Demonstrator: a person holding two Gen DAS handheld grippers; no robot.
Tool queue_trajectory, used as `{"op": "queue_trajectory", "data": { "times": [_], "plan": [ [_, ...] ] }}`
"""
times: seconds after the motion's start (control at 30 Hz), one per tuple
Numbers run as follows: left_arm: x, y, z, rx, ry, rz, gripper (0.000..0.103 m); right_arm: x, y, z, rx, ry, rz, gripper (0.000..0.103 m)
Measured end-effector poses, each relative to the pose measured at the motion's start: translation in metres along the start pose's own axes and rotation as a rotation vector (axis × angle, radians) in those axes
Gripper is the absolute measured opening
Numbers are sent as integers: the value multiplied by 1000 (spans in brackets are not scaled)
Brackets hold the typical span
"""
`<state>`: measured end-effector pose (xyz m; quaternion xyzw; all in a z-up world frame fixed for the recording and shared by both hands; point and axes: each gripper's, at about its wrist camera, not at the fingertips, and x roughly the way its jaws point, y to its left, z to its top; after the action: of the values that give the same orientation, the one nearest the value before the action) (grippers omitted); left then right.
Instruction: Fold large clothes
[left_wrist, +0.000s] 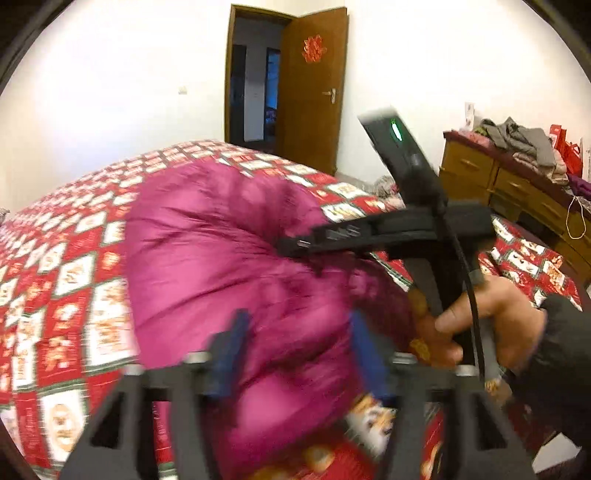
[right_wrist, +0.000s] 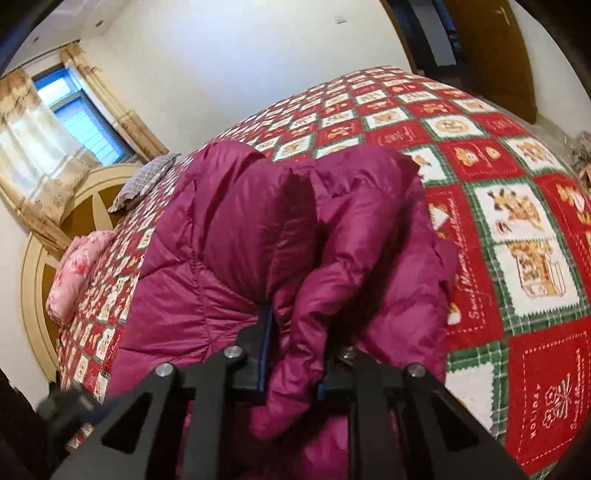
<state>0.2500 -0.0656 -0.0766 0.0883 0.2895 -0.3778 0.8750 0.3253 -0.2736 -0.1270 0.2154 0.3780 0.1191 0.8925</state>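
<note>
Right tongs (right_wrist: 291, 350) pinching a slippery jacket (right_wrist: 258, 229) fold lower centre; left tongs (left_wrist: 295, 354) spread, so fold risks slipping out and unfolding.

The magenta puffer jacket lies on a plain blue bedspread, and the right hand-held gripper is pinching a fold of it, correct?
Not quite: the bedspread is red, green and white patchwork, as the right wrist view shows. The right hand-held gripper does pinch a fold of the jacket.
</note>
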Motion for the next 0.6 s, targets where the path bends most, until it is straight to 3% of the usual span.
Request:
{"op": "queue_trajectory", "data": {
  "times": [0.07,0.13,0.2,0.23,0.33,0.4,0.5,0.6],
  "plan": [
    [-25,24,0,-43,-51,-40,71,-1,-9,-2,38,-2,25,19],
    [-48,61,4,-157,-127,-89,73,-1,-21,-8,80,2,52,19],
    [-45,91,13,-261,-160,20,79,-3,-27,-11,105,0,78,20],
    [-31,103,19,-312,-143,101,80,-6,-29,-13,117,-4,90,22],
    [12,142,21,-433,-64,203,80,-22,-34,-16,141,-27,95,38],
    [39,154,19,-492,1,221,80,-41,-33,-16,126,-60,44,41],
    [57,152,11,-557,3,205,80,-68,-25,-11,71,-122,-66,45],
    [59,140,11,-552,-23,203,80,-81,-10,0,23,-163,-36,45]
  ]
}}
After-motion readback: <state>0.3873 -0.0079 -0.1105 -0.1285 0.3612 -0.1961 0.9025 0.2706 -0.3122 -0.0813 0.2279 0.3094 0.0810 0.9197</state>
